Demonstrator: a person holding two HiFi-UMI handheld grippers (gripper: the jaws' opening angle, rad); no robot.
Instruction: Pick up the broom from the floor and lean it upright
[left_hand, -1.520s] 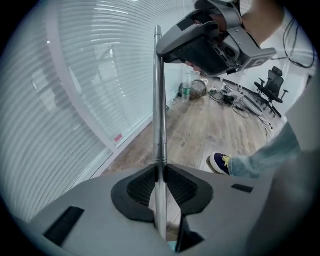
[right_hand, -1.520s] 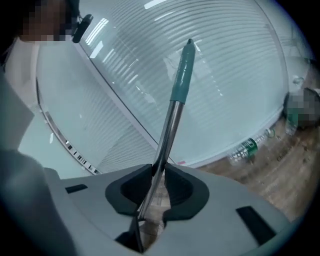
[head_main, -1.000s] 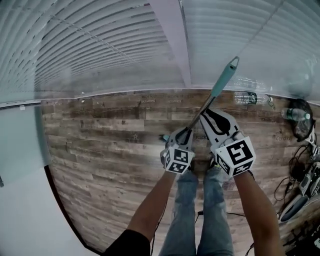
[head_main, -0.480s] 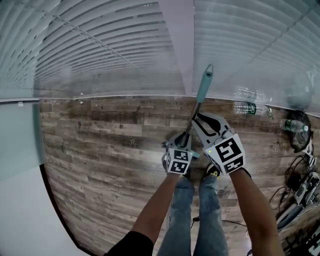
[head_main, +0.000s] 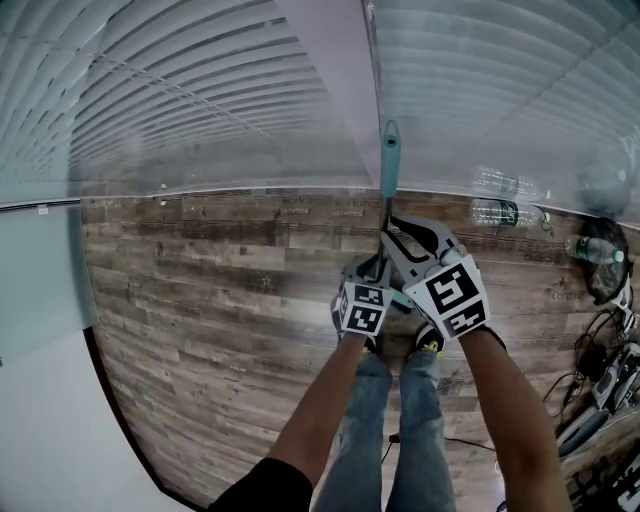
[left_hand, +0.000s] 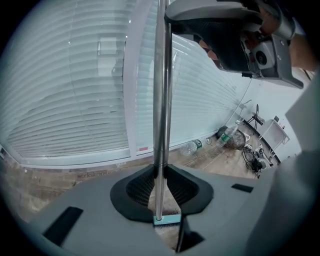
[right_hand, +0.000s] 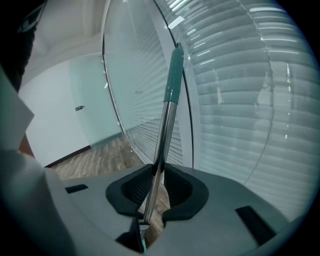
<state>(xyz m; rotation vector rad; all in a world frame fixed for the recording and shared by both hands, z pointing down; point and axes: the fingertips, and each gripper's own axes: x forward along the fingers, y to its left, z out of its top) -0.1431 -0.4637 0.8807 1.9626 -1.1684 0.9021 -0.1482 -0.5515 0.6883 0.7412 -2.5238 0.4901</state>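
Wood-plank floor (head_main: 200, 290) runs up to slatted blinds (head_main: 200, 90) in the head view. Both claws hold the broom (head_main: 389, 165), which stands nearly upright ahead of them, the left claw (head_main: 372, 270) low on the pole and the right claw (head_main: 392, 228) just above it

Left gripper view: the pads are closed narrow on the steel pole. The teal broom head (left_hand: 167, 219) sits below the claw; whether it touches the floor I cannot tell. A plastic bottle (left_hand: 191, 147) lies beyond, to the right

Right gripper view: the pads pinch the pole, and the teal grip (right_hand: 174, 75) above tips toward the blinds

Best to plant the head, ease the top onto the white post (head_main: 350, 90), then free one claw at a time. The bottle and the cables (head_main: 600, 360) far to the right seem clear of the path
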